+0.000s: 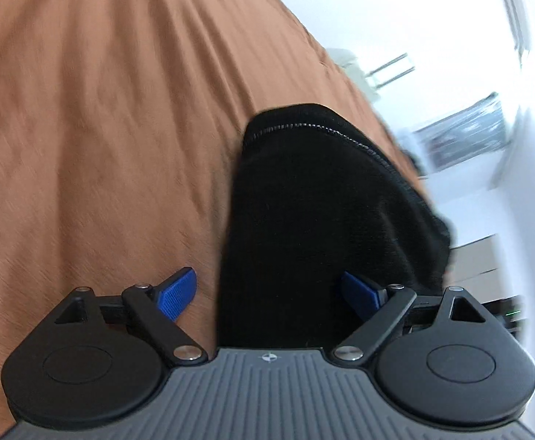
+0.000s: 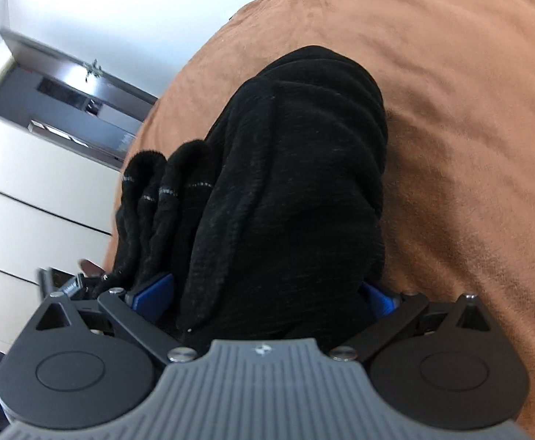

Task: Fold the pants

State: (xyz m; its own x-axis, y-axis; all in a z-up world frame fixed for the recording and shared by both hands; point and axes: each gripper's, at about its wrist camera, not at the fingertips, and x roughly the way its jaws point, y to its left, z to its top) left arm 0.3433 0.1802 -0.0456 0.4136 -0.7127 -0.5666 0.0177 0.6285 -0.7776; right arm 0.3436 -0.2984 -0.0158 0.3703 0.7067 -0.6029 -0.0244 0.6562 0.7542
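Note:
Black pants (image 1: 322, 183) lie bunched on a brown bedspread (image 1: 102, 128), a stitched hem showing at their far end. My left gripper (image 1: 267, 278) is open wide over their near end. Its left blue pad (image 1: 177, 293) hangs over bare bedspread, clear of the cloth. Its right pad (image 1: 362, 293) shows against the black fabric. In the right wrist view a thick, folded bundle of the pants (image 2: 296, 165) fills the right gripper (image 2: 267, 284) from pad to pad. This gripper is shut on the bundle, and cloth partly covers its right pad. Several hem loops (image 2: 164, 190) hang off to the left.
The bedspread (image 2: 469, 110) ends close beside the pants in both views. Past the edge stand white drawer fronts (image 2: 29, 183) and a grey wall cabinet (image 2: 65, 84). In the left wrist view there is a bright wall with a metal frame (image 1: 392, 69) beyond the bed.

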